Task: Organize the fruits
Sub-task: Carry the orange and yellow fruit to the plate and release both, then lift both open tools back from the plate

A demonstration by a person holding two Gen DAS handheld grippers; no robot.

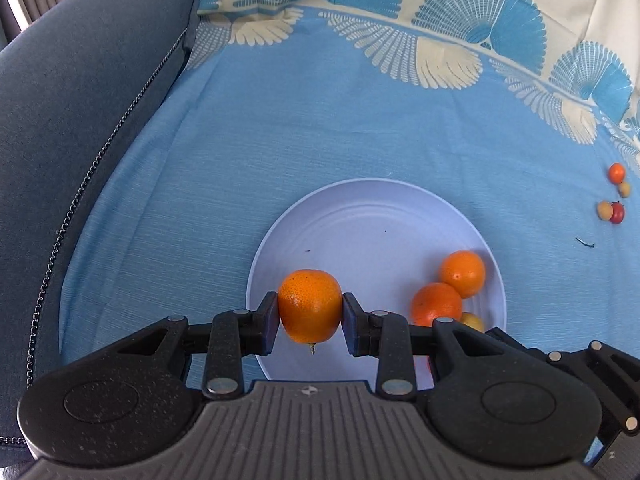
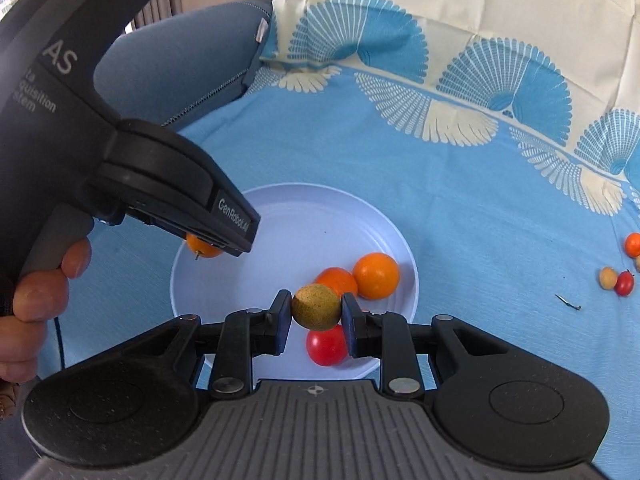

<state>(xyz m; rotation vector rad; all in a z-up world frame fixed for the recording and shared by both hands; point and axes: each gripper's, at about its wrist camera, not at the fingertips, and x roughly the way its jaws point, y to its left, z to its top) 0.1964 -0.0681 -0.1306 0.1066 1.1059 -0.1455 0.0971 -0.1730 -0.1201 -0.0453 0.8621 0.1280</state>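
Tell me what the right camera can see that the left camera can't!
Only the right wrist view shows the red tomato on the plate, the hand holding the left gripper, and the right gripper pinching a brownish fruit. Only the left wrist view shows the left gripper squeezing its orange up close. Both show the plate, two oranges on it, and small fruits on the cloth.

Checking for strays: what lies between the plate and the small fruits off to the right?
In both views, bare blue cloth separates the plate from the small fruits, apart from one tiny dark scrap.
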